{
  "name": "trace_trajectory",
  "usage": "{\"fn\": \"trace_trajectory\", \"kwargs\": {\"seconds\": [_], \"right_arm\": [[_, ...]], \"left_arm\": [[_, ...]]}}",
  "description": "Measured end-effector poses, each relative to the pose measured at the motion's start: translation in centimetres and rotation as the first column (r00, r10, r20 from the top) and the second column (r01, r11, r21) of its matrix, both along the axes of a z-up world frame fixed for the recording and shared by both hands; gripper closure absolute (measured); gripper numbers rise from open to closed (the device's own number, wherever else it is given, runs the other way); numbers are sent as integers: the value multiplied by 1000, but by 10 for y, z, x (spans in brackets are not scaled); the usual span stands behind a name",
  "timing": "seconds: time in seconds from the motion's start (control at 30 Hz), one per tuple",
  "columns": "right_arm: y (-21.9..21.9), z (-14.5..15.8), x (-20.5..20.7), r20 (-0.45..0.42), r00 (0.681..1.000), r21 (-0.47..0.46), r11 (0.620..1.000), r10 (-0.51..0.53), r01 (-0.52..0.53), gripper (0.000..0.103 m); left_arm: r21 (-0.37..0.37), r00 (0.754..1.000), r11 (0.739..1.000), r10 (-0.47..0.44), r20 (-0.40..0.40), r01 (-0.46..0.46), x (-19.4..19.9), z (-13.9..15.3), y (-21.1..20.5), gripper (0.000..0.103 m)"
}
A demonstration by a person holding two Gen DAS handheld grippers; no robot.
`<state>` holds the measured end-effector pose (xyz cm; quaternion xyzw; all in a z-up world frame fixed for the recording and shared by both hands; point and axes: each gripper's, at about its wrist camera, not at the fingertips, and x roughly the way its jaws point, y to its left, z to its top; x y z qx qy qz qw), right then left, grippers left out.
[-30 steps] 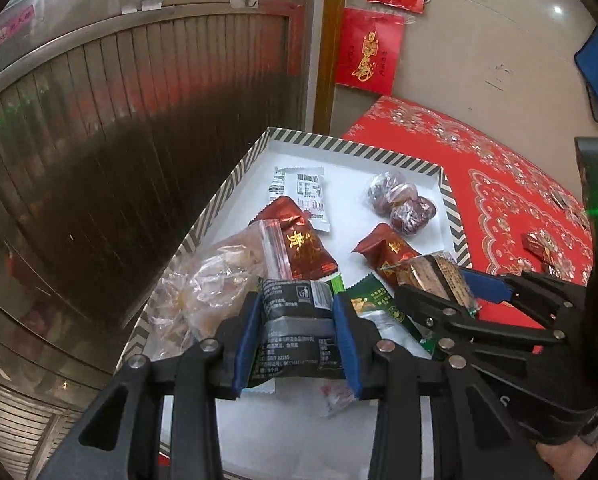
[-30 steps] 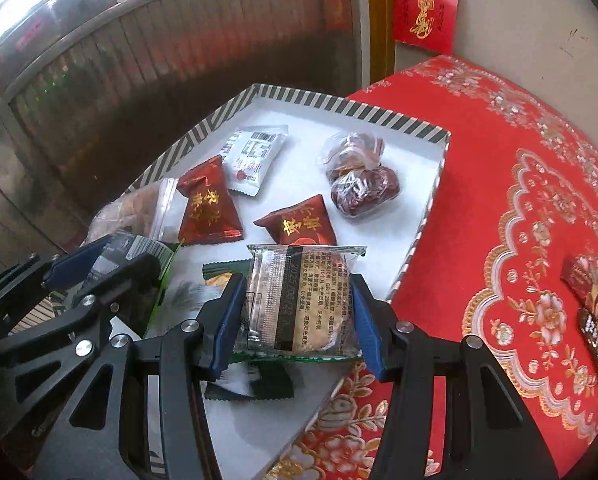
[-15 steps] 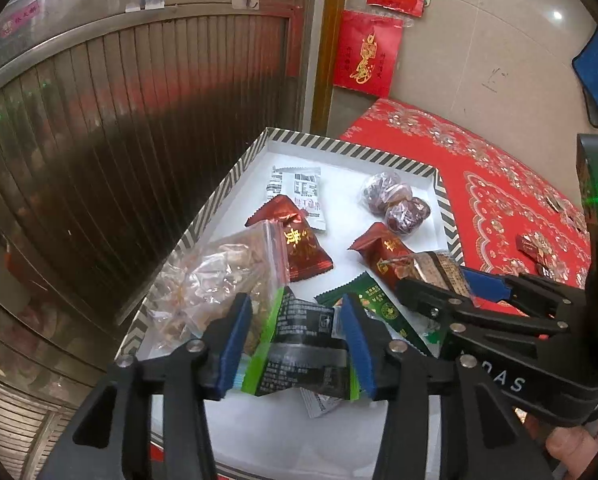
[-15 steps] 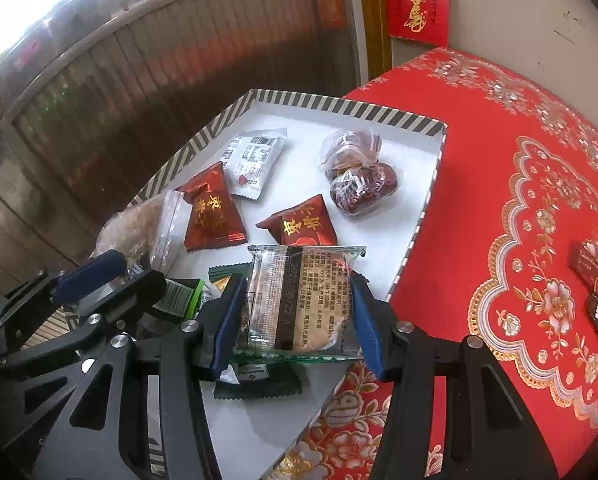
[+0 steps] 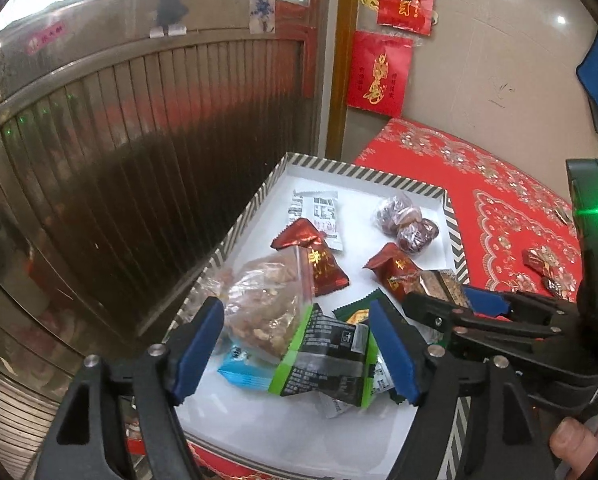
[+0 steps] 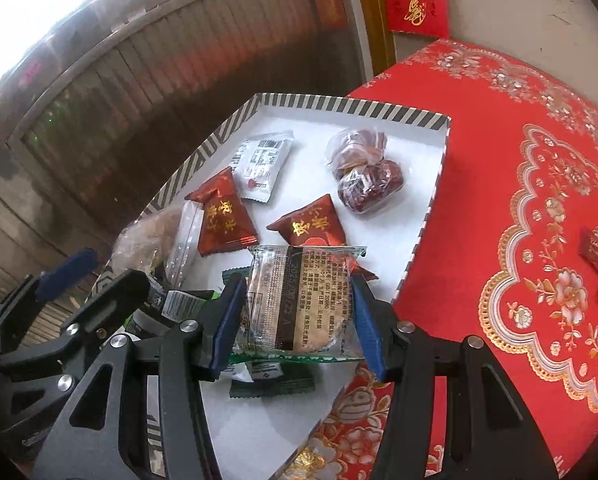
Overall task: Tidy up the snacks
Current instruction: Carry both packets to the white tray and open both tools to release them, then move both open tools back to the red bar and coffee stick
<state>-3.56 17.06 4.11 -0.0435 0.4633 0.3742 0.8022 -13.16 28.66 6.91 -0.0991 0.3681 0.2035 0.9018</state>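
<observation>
A: The striped tray (image 6: 421,236) sits on the red-clothed bench (image 6: 499,200). Right gripper (image 6: 297,312)?
B: Clamped on a clear biscuit packet (image 6: 299,300) above the tray.
A: Left gripper (image 5: 295,350)?
B: Jaws opening; the green-black packet (image 5: 327,356) lies between, probably released. Only that view shows a thumb (image 5: 575,440).

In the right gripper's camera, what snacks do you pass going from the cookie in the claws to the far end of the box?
Cookie pack → red triangle pack → wrapped dates → far striped rim of the box.
</observation>
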Motion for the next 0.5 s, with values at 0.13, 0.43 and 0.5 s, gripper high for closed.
{"fn": "trace_trajectory", "kwargs": {"seconds": [0.13,0.43,0.5], "right_arm": [[-2,5,-2,17,1000,17,1000,-4,4,50],[-21,13,-1,39,999,20,999,-38,37,44],[-30,15,-2,47,997,18,998,-53,52,44]], "left_arm": [[4,1000,1000,2,14,-2,-2,4,0,22],[1,999,1000,-25,21,25,1,7,-13,15],[4,999,999,-40,21,40,4,8,-19,11]]}}
